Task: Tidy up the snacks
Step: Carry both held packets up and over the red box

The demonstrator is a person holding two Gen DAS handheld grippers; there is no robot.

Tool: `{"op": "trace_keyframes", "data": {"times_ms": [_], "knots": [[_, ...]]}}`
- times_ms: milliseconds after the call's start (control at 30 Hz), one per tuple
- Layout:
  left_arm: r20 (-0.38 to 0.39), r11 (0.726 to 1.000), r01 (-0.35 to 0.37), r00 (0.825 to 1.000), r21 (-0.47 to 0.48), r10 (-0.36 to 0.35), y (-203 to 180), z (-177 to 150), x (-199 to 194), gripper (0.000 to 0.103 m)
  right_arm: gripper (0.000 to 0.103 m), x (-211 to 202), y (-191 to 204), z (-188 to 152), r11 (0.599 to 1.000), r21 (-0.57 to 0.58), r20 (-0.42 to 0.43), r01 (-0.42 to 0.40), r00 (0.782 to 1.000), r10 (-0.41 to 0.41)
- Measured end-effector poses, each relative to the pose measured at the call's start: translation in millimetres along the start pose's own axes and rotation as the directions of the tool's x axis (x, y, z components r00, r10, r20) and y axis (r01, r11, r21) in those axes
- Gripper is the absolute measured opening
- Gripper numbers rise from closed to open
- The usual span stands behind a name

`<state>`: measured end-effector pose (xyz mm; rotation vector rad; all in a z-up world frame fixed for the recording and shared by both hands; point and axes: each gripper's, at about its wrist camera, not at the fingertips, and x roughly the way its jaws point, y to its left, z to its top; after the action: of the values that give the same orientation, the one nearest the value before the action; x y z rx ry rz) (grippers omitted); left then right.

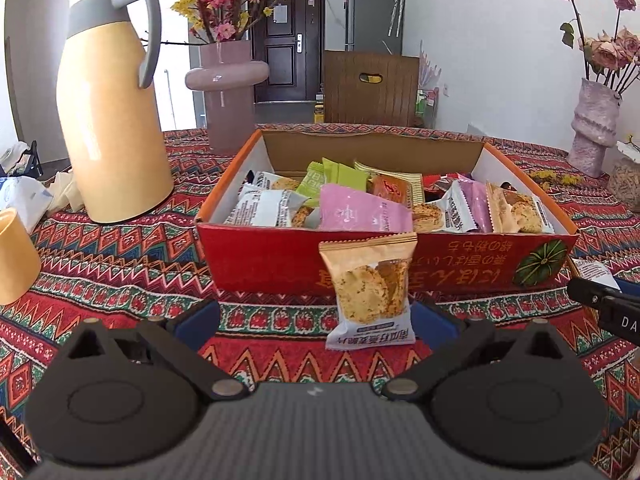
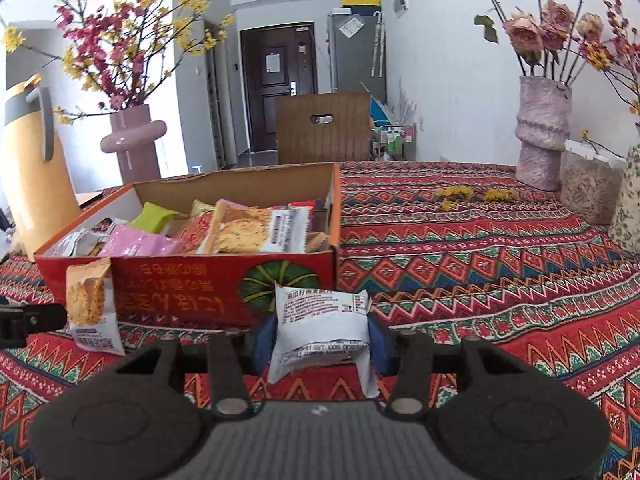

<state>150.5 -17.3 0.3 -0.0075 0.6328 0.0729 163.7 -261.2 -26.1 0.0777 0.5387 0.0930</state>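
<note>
A red cardboard box [image 1: 260, 264] [image 2: 180, 280] with a pumpkin picture sits on the patterned tablecloth, filled with several wrapped snacks. A tan cracker packet [image 1: 372, 292] [image 2: 92, 304] stands on end in front of the box wall. It sits between the fingers of my left gripper [image 1: 316, 320], close beside the right blue pad [image 1: 434, 320]. The left pad is well clear of it, so the jaws stand wide open. My right gripper [image 2: 320, 336] is shut on a white snack packet [image 2: 320, 320] held just before the box's right front corner.
A yellow thermos jug [image 1: 112, 120] [image 2: 32, 184] and a pink vase [image 1: 228, 92] stand left of the box. A yellow cup [image 1: 16, 256] is at the left edge. At the far right are a mauve vase [image 2: 540, 136] and a seed jar [image 2: 588, 188]. A wooden chair back [image 1: 368, 88] stands behind the table.
</note>
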Motion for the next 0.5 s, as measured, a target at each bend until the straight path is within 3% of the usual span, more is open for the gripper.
{"op": "trace_keyframes", "data": {"times_ms": [300,500], "knots": [[0.027,0.999,-0.047,0.999,-0.004,0.047,-21,7,22,0.103,0.047,2,-13,-6,0.997,0.077,0.036,-0.01,0.999,0.007],[0.042,1.0,0.018,0.999,0.009,-0.018,-25,0,32,0.096,0.048,3,-8,-9,0.998,0.056,0.037,-0.011,0.999,0.009]]}}
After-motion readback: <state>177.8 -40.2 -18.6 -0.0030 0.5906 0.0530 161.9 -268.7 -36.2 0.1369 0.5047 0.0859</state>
